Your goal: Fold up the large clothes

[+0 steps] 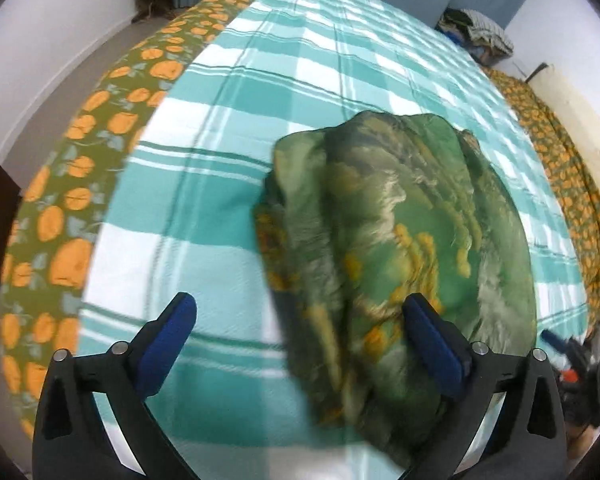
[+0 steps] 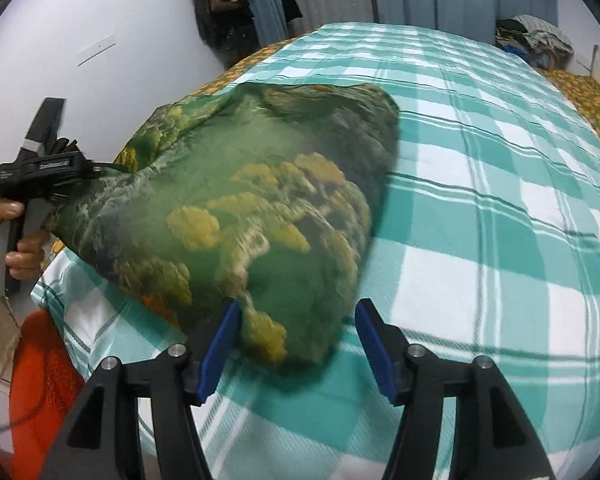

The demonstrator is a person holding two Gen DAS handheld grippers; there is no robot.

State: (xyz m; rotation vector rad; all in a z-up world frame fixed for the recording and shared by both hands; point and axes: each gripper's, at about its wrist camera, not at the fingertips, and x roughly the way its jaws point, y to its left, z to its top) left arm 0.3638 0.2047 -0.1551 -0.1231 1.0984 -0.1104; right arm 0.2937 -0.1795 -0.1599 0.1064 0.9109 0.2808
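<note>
Through the left wrist camera, my left gripper [image 1: 300, 344] stands wide, with nothing between its blue pads. The green printed cloth [image 1: 396, 232] lies ahead of it as a compact folded bundle on the teal checked bedspread [image 1: 204, 240]; the right-hand pad overlaps the bundle's near edge in this view, but I cannot tell whether it touches. To the left of the claw the bedspread is bare out to the orange-flowered sheet [image 1: 60, 216] at the bed's edge. I judge this side let go.

Through the right wrist camera, my right gripper [image 2: 296, 340] is partly spread, and the near corner of the cloth sits between the pads without either pressing on it, so I read it as released too. The bundle stretches ahead and to the left of the claw, toward the left gripper, which is seen from the side with a hand [image 2: 16, 240] around its handle. Something orange-red [image 2: 44, 368] lies low to the left, off the bed.

I'd say the folding is mostly done: the cloth is already doubled into a thick packet. It looks puffy, so perhaps a final fold, some smoothing or setting it aside remains.
</note>
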